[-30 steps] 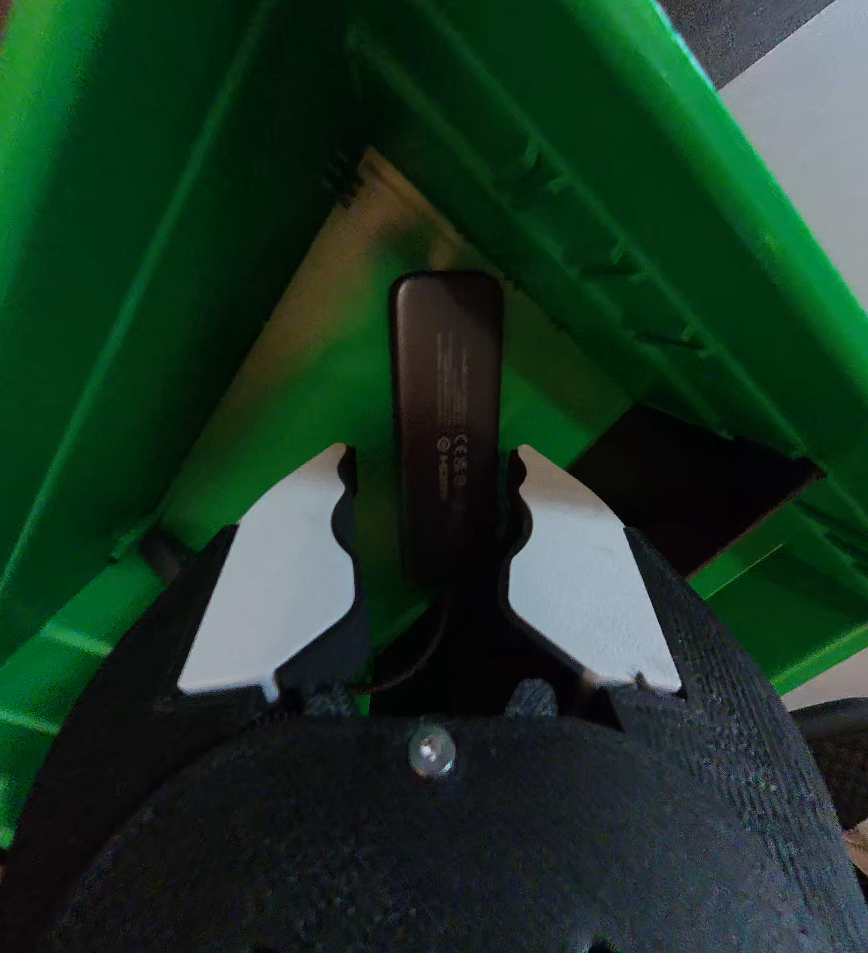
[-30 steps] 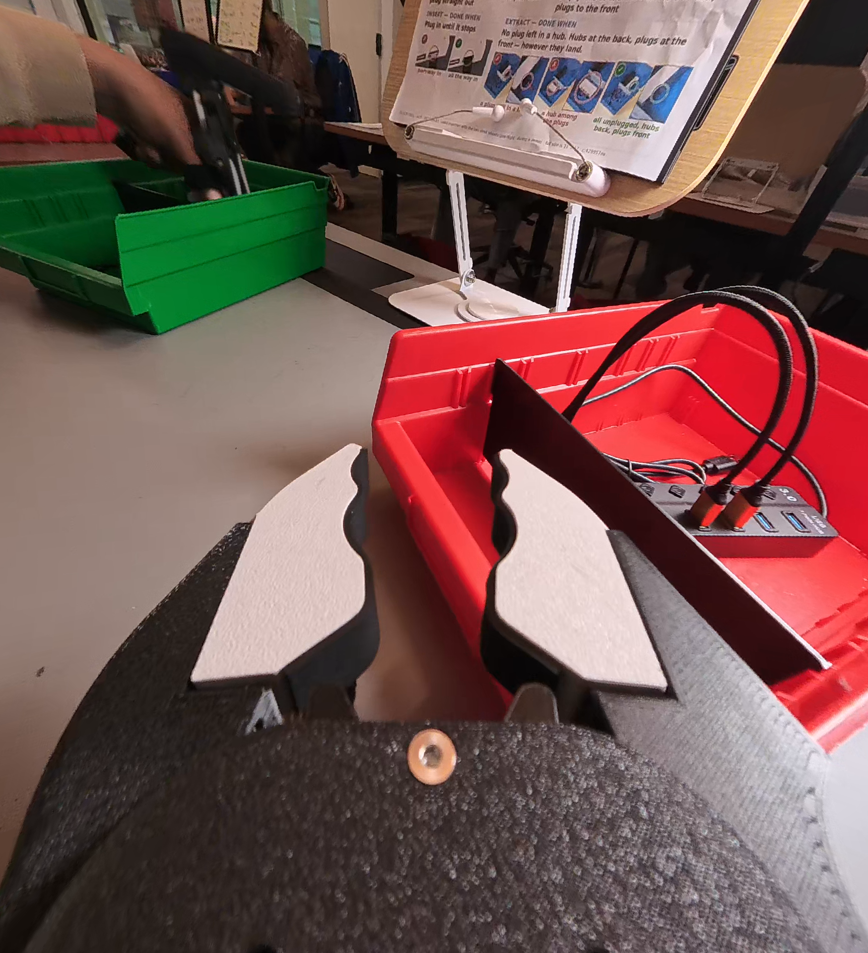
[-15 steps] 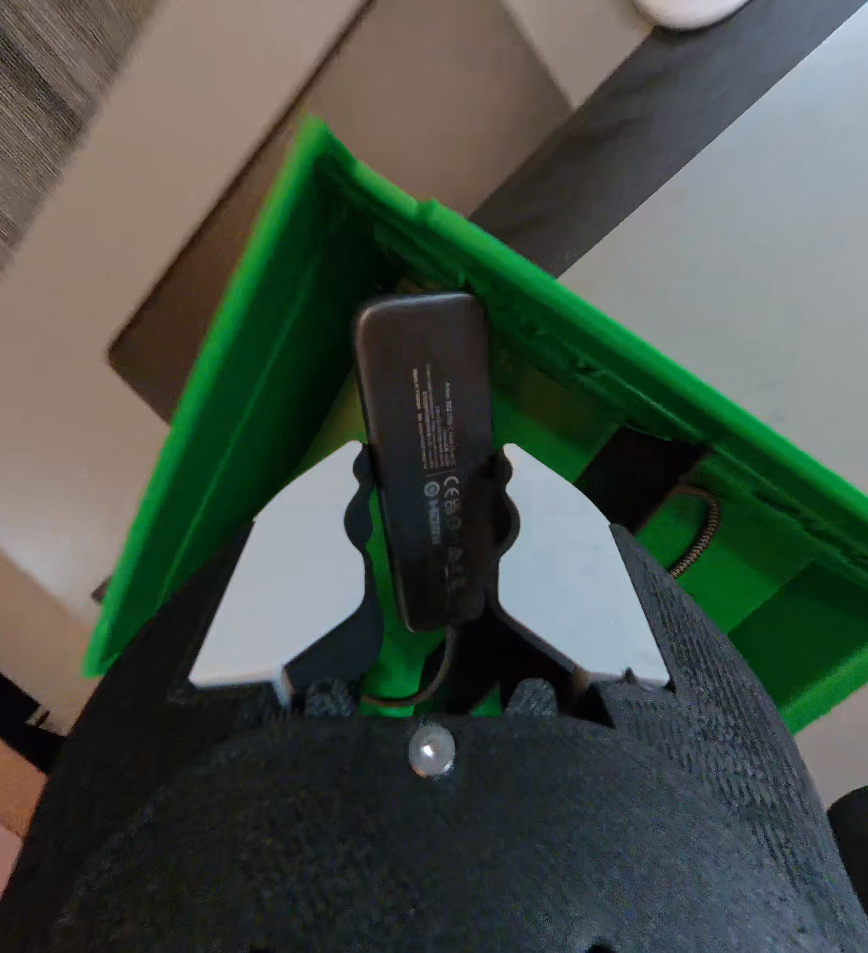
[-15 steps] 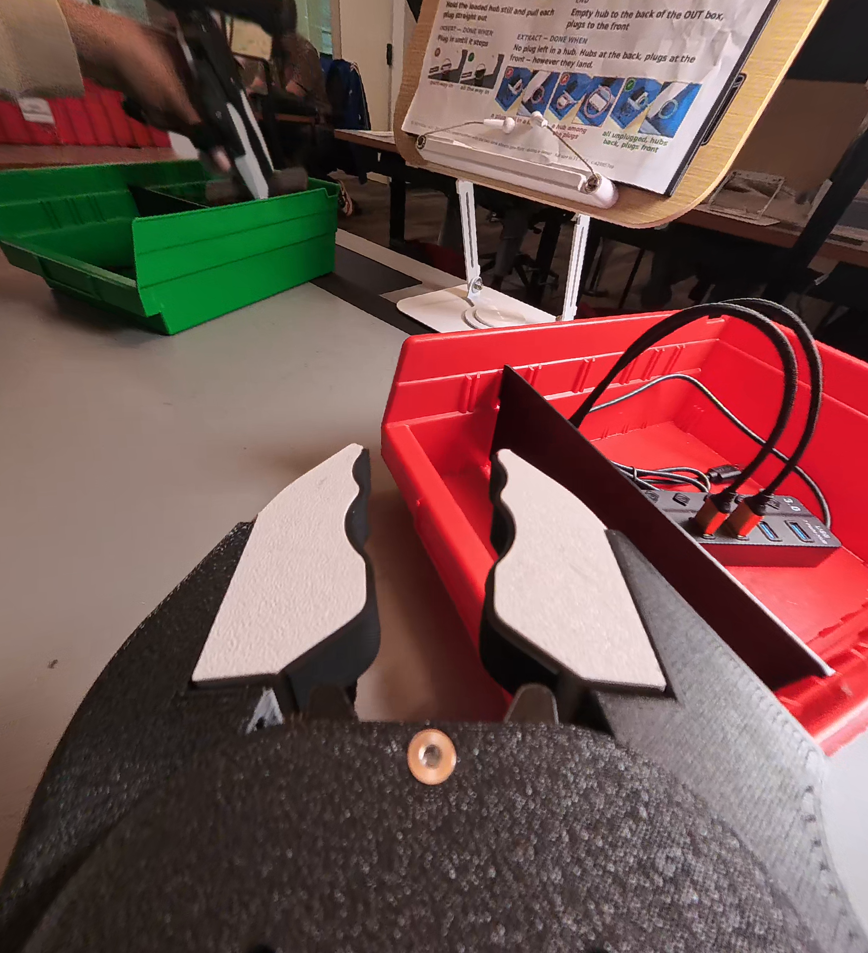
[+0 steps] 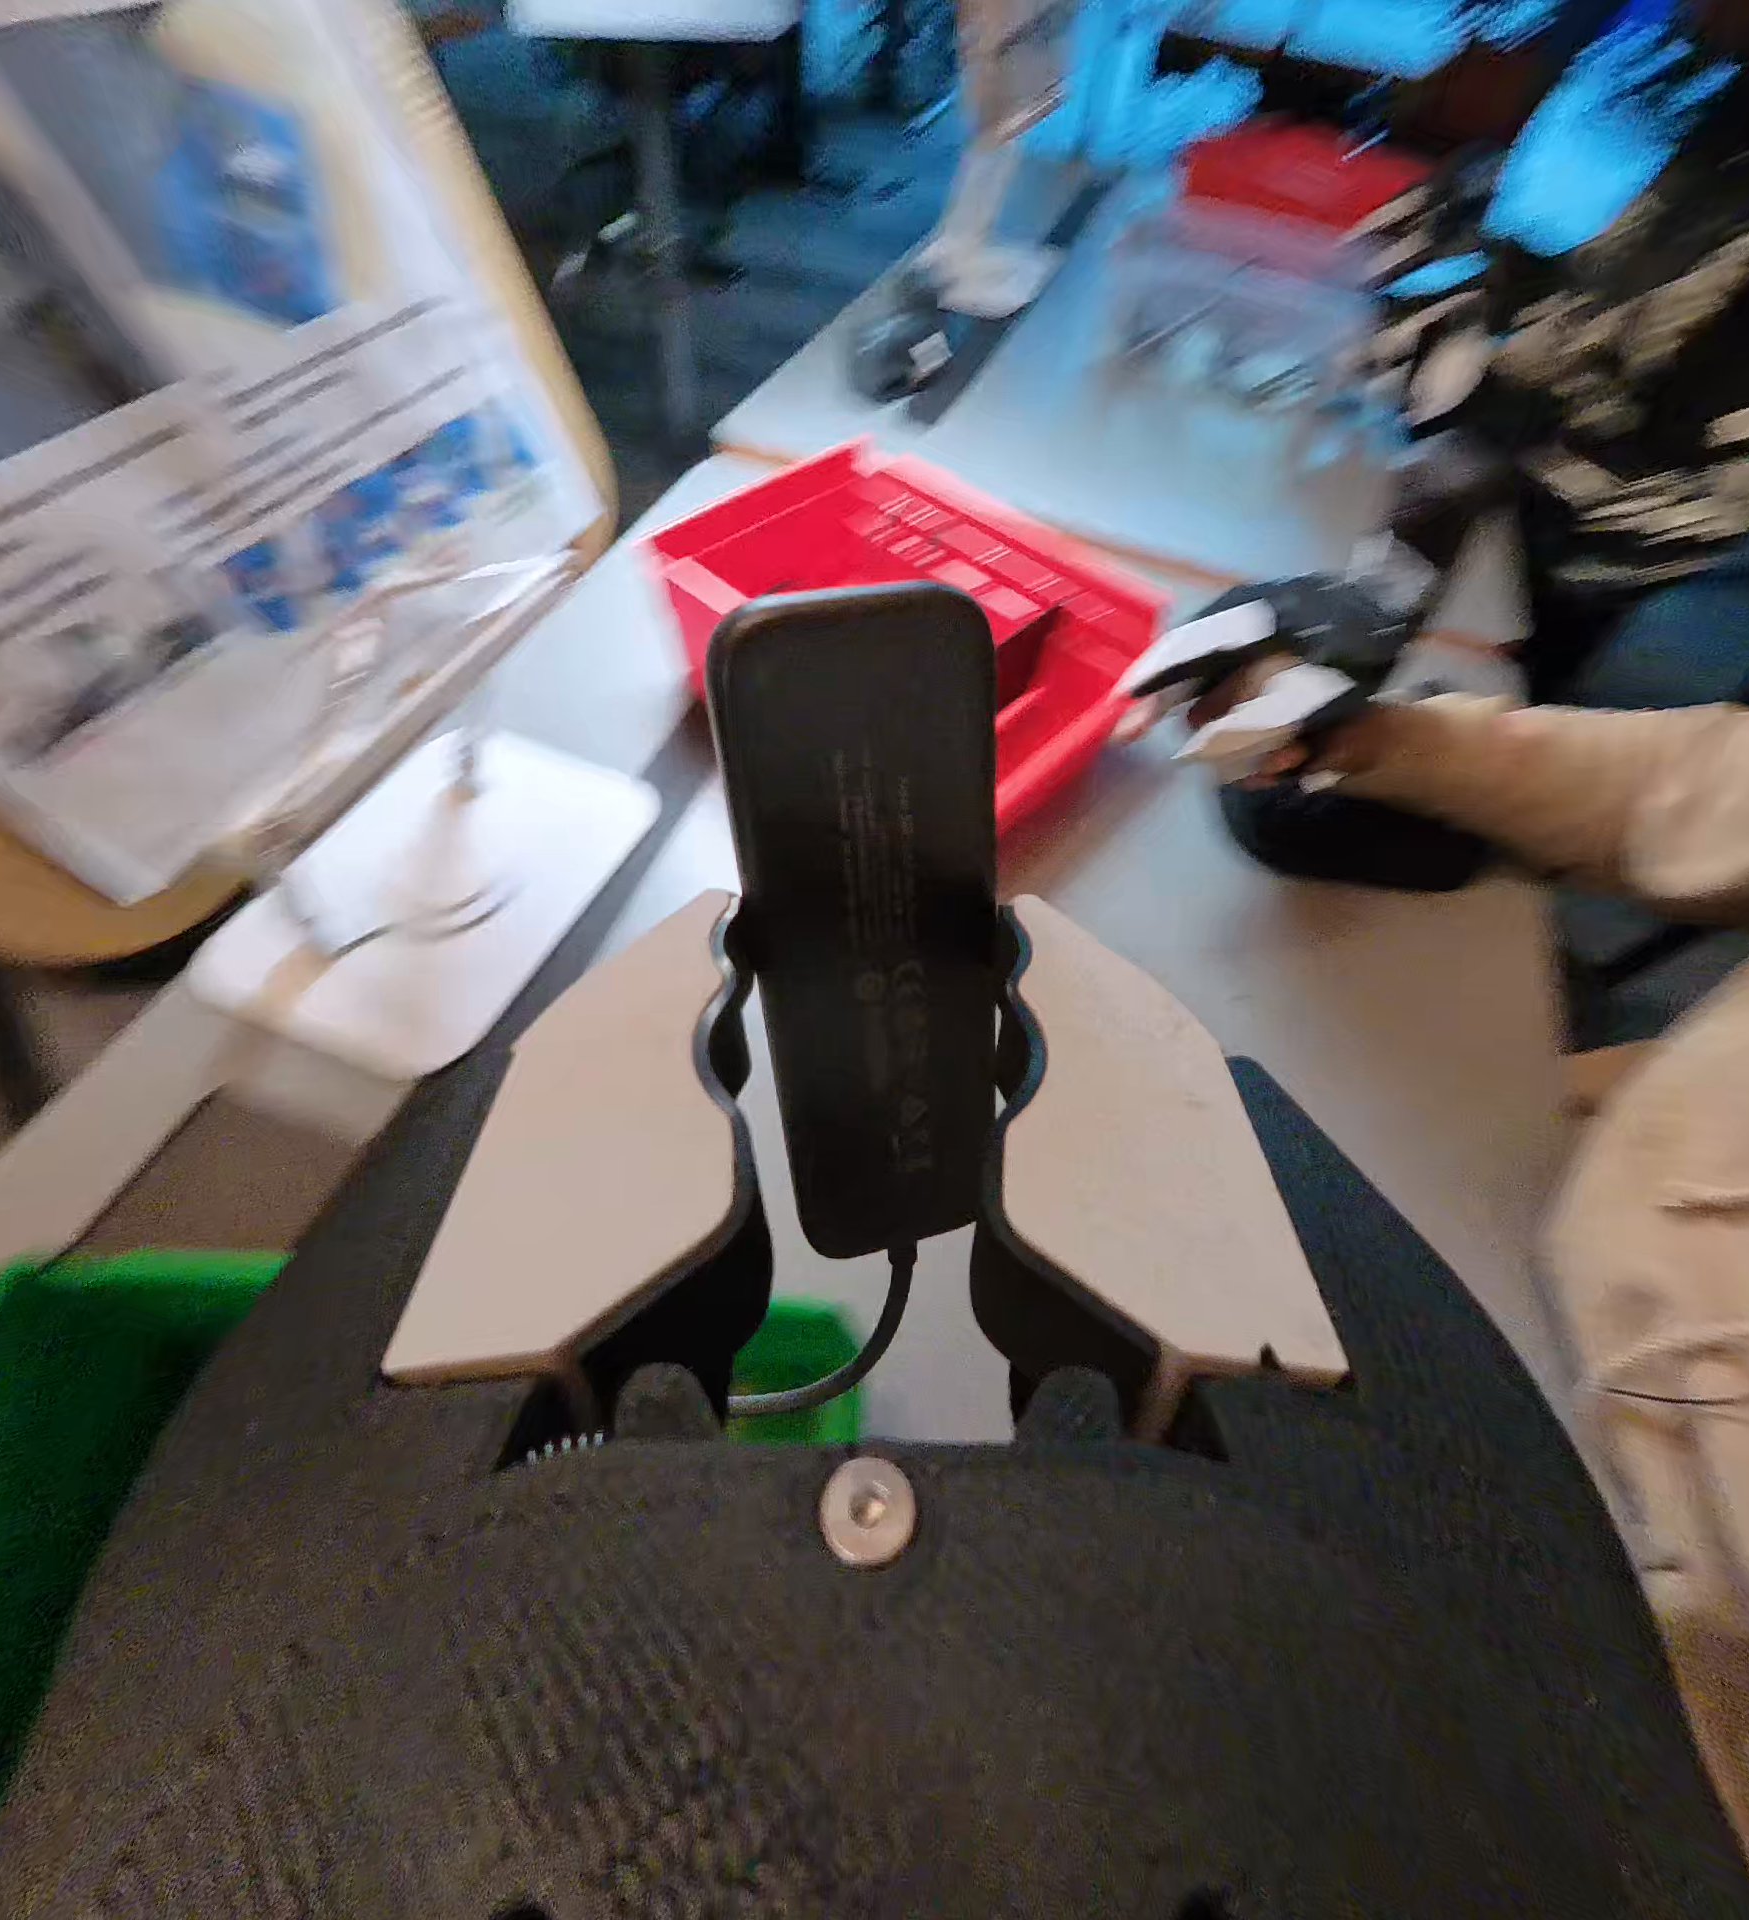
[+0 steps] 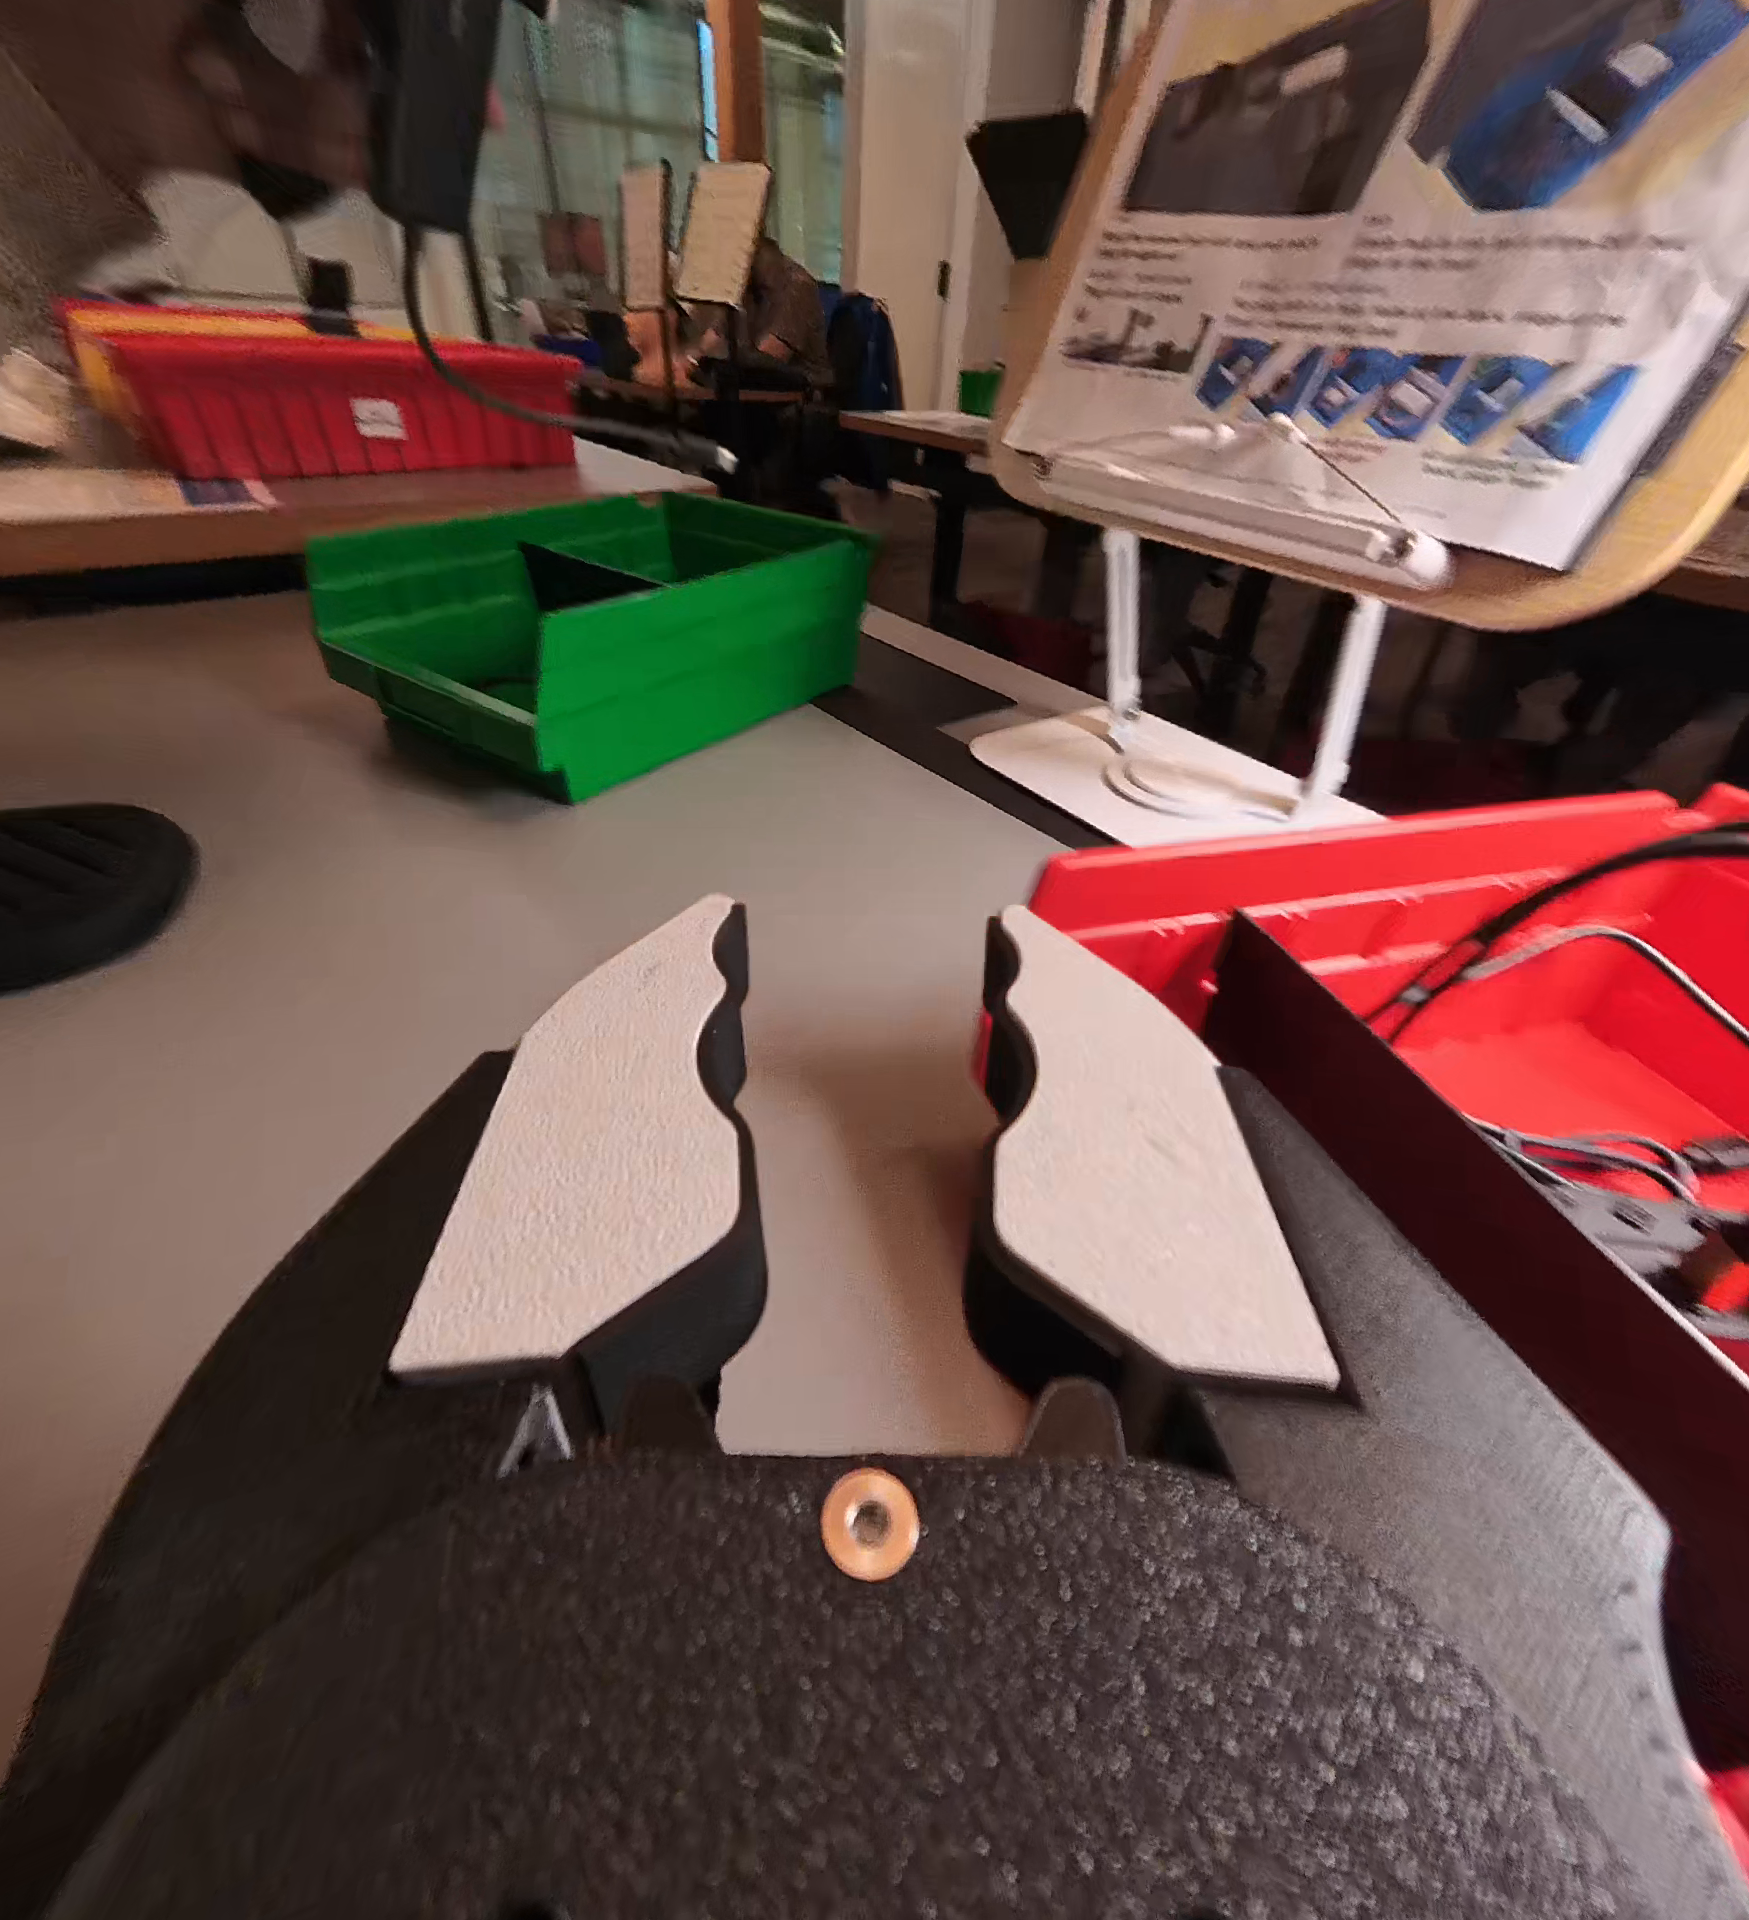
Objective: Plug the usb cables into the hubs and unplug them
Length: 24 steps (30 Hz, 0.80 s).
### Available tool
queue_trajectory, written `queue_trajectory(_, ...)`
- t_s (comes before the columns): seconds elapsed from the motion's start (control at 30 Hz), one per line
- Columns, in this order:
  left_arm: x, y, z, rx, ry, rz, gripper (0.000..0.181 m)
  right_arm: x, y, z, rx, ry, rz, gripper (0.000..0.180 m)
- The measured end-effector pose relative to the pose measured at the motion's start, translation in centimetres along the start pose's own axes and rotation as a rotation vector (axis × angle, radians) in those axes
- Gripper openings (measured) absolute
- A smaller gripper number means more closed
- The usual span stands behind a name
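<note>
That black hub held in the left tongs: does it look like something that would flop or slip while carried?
The hub probably stays rigid: it stands straight out from the left tongs. Its smooth casing could slip, though both fingers pinch its edges. Its thin cable droops, so likely floppy.

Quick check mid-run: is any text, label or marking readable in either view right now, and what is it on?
Nothing can be quoted; all writing in view is unreadable.
Back of the black hub, held in the left hand-held gripper: fine print and marks, too blurred.
The instruction sheet on its stand: lines of print, motion-blurred.
The far red bin: a white label, too small.
</note>
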State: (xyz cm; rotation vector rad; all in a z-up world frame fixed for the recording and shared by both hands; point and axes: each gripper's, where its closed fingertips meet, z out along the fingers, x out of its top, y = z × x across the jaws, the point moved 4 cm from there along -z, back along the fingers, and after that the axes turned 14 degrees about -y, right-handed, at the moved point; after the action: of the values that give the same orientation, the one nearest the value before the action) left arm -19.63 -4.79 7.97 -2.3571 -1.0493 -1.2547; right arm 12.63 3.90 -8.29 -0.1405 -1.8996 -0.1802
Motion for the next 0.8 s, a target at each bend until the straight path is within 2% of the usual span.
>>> queue_trajectory(0.2, 0.0, 11.0, 4.5, -0.498, 0.283, 0.057, 0.045, 3.7, -8.6, 1.6, 0.476, 0.098, 0.012, 0.042)
queue_trajectory(0.37, -2.3, 16.4, 9.5, -0.849, 0.349, 0.057, 0.045, 6.0, -12.4, 2.3, 0.664, 0.103, -0.087, 0.046)
queue_trajectory(0.47, -3.5, 17.9, 11.5, -0.93, 0.359, 0.068, 0.045, 5.8, -14.5, 3.0, 0.889, -0.028, -0.111, 0.052)
queue_trajectory(0.53, -3.9, 18.5, 12.2, -0.969, 0.373, 0.068, 0.045, 5.5, -16.0, 3.8, 1.013, -0.022, -0.071, 0.054)
queue_trajectory(0.6, -4.1, 18.7, 12.1, -1.015, 0.409, 0.058, 0.045, 4.9, -17.1, 4.3, 1.129, 0.016, 0.013, 0.047)
queue_trajectory(0.63, -4.2, 18.4, 12.2, -1.002, 0.42, 0.047, 0.045, 4.9, -17.4, 4.1, 1.196, 0.053, 0.074, 0.035)
queue_trajectory(0.73, -4.7, 17.6, 12.3, -0.967, 0.456, 0.032, 0.045, 4.9, -17.3, 4.4, 1.217, 0.099, 0.195, 0.032)
queue_trajectory(0.8, -5.0, 17.5, 12.5, -0.967, 0.455, 0.03, 0.045, 4.9, -17.4, 4.8, 1.205, 0.101, 0.233, 0.037)
